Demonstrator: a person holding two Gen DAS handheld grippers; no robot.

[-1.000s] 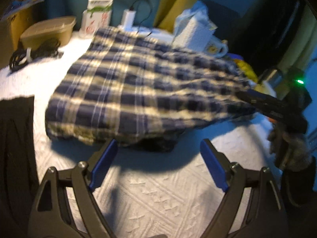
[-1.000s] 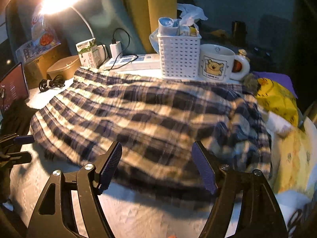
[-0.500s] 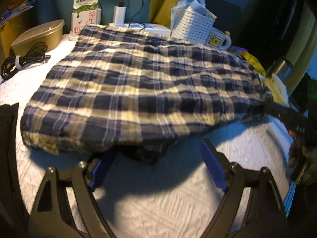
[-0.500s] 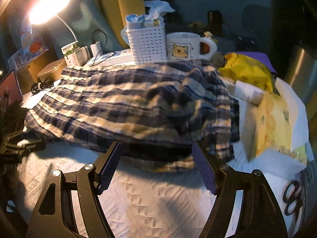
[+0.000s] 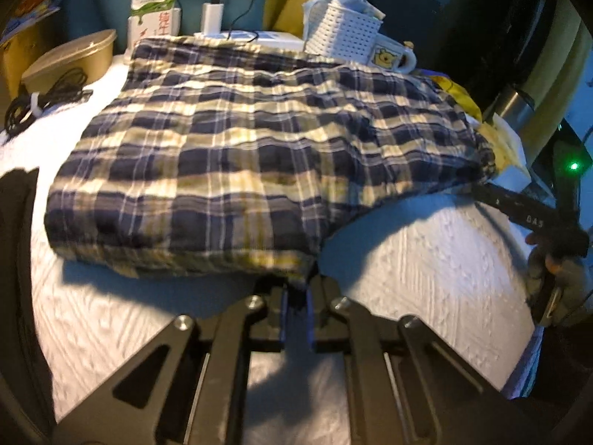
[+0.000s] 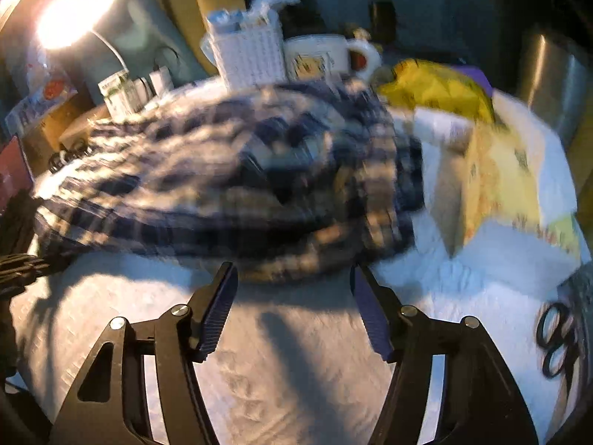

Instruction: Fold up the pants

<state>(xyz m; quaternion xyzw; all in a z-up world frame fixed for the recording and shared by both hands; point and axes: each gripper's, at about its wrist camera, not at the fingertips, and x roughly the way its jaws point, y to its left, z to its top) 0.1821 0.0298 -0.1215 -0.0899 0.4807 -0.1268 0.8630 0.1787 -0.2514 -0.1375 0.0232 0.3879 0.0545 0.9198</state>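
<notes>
On the white textured worktop (image 5: 426, 259) the plaid pants (image 5: 259, 148) lie spread. The left hand-held gripper (image 5: 296, 306), angled downward, has clamped onto their near hem. The right hand-held gripper (image 6: 294, 296), jaws just narrowing yet apart, reaches their edge; blur hides any contact.

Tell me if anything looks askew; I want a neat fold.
The plaid pants lie folded but uneven: the near edge is lumpy, with a dark inner layer poking out at the corner clamped in the left gripper. The far edge crowds the white basket and bear mug.
</notes>
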